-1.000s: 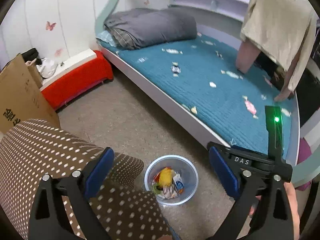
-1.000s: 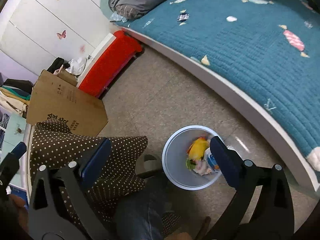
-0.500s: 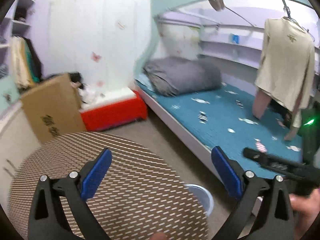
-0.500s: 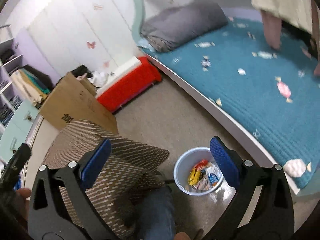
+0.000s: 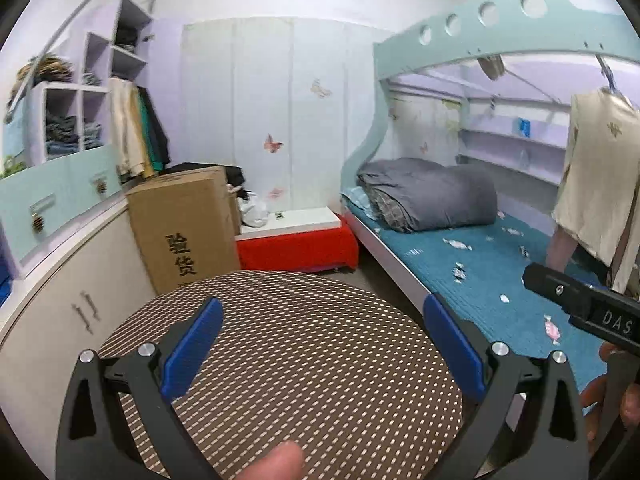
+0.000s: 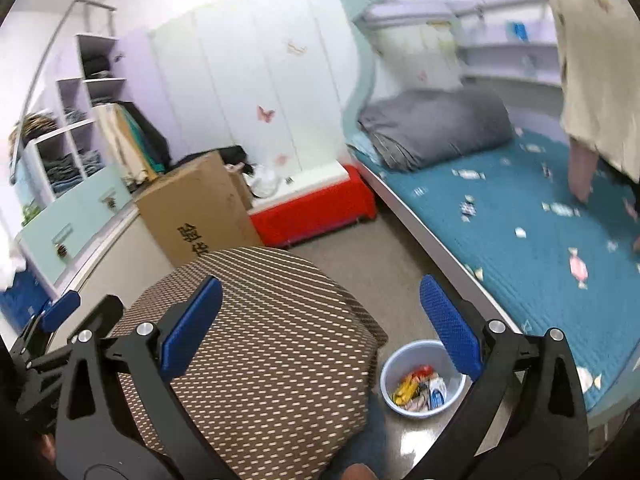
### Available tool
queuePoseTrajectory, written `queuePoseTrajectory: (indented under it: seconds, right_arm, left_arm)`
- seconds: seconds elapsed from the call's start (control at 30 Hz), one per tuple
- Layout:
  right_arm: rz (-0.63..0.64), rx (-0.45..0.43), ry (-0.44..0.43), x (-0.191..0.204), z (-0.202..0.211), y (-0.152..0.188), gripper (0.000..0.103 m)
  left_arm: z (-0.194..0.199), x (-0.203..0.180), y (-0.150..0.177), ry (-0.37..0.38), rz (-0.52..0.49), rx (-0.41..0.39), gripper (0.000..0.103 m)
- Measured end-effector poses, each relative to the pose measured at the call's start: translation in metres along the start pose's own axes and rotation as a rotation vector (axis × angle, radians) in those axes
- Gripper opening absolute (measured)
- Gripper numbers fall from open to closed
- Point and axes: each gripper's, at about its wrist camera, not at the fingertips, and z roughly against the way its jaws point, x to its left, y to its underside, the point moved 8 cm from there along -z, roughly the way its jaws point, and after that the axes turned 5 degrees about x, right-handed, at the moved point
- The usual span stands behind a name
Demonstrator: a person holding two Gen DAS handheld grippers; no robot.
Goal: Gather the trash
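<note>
Item one: our left gripper (image 5: 324, 344), fingers spread wide and released, nothing between them, held above a round brown stool (image 5: 304, 364) with a pale dotted cover.

Item two: our right gripper (image 6: 320, 322), fingers likewise released and empty, above the same stool (image 6: 256, 332). In the left wrist view we see its black body (image 5: 580, 304) at the right edge.

Item three: a pale blue bin (image 6: 422, 378) on the floor between the stool and the bed, holding wrappers (image 6: 420, 390) in yellow, red, white and blue.

Item four: the bed (image 6: 520, 240), teal quilted cover, with small scraps of trash scattered across it, among them a pink candy wrapper (image 6: 578, 268) and a dark patterned wrapper (image 6: 467, 208). In the left wrist view we note scraps (image 5: 458, 272) on the bed (image 5: 460, 280) too.

Item five: a folded grey duvet (image 5: 432, 194) at the head of the bed.

Item six: a red box (image 5: 296, 248) with a white top, beside a cardboard carton (image 5: 184, 232).

Item seven: a cream garment (image 5: 600, 184) hanging over the bed.
</note>
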Motion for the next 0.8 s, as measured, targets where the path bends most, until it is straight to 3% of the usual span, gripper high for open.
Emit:
queuePoseTrajectory:
  seconds: [0.37, 0.53, 0.8]
  right_arm:
    - [0.171, -0.132, -0.020, 0.077, 0.076, 0.012, 0.097]
    - [0.188, -0.173, -0.012, 0.086, 0.096, 0.018, 0.097]
    - [0.172, -0.202, 0.018, 0.083, 0.109, 0.020, 0.097]
  left_arm:
    - [0.099, 0.058, 0.010, -0.134, 0.087, -0.124, 0.098]
    - [0.130, 0.064, 0.010, -0.164, 0.090, -0.177, 0.098]
    - [0.139, 0.066, 0.018, -0.145, 0.116, -0.181, 0.098]
